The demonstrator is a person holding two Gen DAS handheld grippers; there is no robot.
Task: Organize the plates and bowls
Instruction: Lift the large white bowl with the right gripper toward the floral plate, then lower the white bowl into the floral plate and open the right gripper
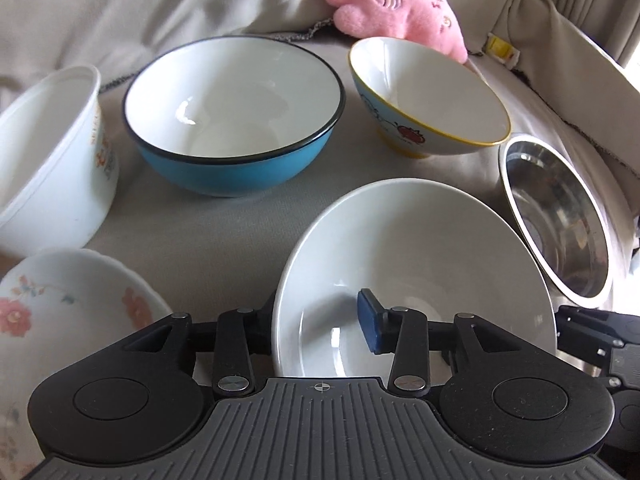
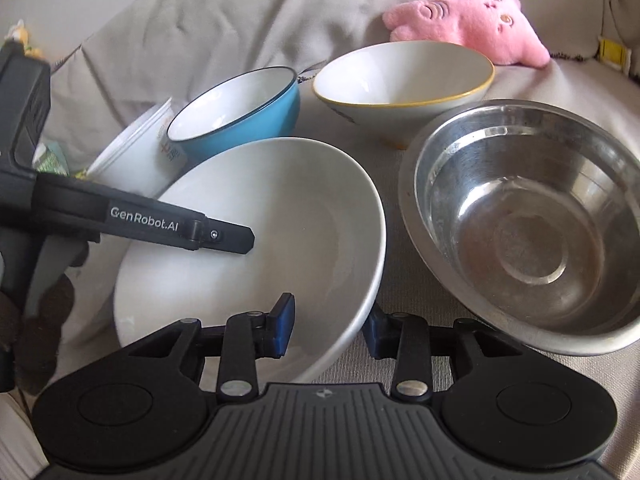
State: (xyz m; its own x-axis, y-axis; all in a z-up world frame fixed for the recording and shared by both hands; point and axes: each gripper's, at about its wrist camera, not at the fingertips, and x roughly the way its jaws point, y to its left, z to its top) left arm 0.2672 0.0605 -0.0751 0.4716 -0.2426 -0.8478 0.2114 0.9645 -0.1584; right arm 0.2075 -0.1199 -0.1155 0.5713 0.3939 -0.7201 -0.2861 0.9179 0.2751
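Observation:
A plain white bowl (image 1: 416, 248) sits tilted on the beige cloth, also in the right wrist view (image 2: 304, 208). My left gripper (image 1: 320, 328) straddles its left rim, one blue pad (image 1: 370, 322) inside, the other finger hidden outside. My right gripper (image 2: 330, 326) straddles its near right rim, one pad (image 2: 282, 326) inside, one outside. Both look closed on the rim. Around it stand a blue bowl (image 1: 236, 120), a yellow-rimmed cartoon bowl (image 1: 428, 96), a steel bowl (image 2: 532, 224), a white tub (image 1: 52, 152) and a floral plate (image 1: 68, 304).
A pink plush toy (image 1: 400, 12) lies behind the bowls against the cushion back. The beige cloth (image 1: 208, 236) is soft and wrinkled. The left gripper's arm (image 2: 144, 220) crosses the left of the right wrist view.

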